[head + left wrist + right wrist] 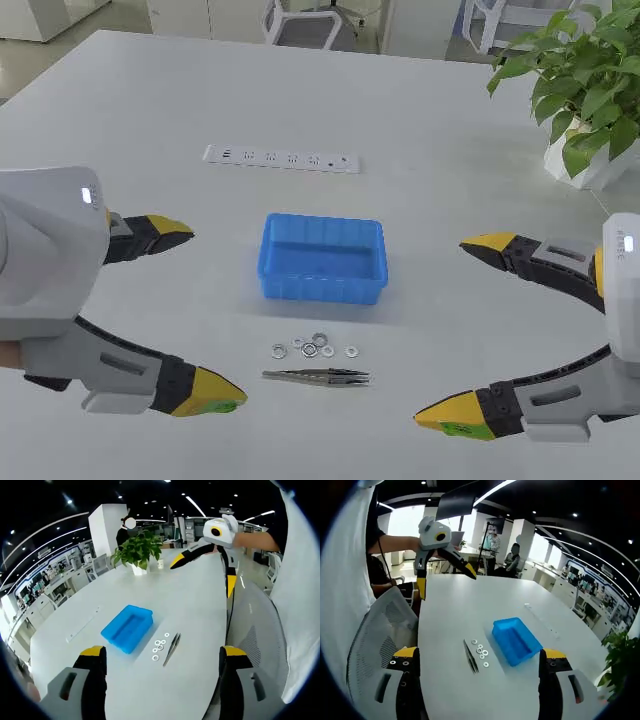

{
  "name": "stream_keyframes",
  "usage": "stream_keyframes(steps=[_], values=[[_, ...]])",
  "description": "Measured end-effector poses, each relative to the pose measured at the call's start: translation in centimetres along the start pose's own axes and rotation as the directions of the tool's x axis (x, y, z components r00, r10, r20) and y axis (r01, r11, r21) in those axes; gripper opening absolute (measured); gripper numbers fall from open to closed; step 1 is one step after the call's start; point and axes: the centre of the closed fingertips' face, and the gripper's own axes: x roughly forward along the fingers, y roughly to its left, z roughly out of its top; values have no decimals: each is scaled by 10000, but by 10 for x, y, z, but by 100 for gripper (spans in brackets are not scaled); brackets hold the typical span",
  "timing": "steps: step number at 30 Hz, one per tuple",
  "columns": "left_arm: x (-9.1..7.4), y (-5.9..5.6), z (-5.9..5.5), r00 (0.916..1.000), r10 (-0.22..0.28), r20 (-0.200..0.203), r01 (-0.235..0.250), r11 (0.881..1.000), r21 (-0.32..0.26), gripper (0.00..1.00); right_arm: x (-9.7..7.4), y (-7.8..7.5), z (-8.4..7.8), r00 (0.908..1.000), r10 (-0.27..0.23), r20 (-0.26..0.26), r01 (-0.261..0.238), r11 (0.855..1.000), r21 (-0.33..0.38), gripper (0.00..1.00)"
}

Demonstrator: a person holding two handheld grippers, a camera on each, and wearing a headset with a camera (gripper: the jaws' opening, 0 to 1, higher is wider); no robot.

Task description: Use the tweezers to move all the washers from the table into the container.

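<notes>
Several small metal washers (313, 348) (159, 647) (480, 652) lie clustered on the white table, just in front of an empty blue container (324, 257) (127, 627) (516, 640). Metal tweezers (316, 376) (171, 649) (470, 656) lie flat just on the near side of the washers. My left gripper (195, 314) (162, 657) hovers to the left, open and holding nothing. On the right, my right gripper (452, 328) (479, 660) is likewise open with nothing between its jaws. Both grippers hang apart from the tweezers and washers.
A white power strip (281, 159) lies beyond the container. A potted plant (583, 90) stands at the table's far right corner. A grey mesh chair (380, 630) sits by the near edge, and more chairs (305, 20) stand behind the table.
</notes>
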Motion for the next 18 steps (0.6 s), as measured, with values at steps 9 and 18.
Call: stream_keyframes(steps=[9,18], values=[[1,0,1,10000,4,-5,-4,10000,88,98,0,1,-1,10000,42,-62,-42,10000,-14,98],[1,-1,-1,10000,-6,-85,7,9999,107,98,0,1,0,9999,62,-79,-62,10000,-69,98]])
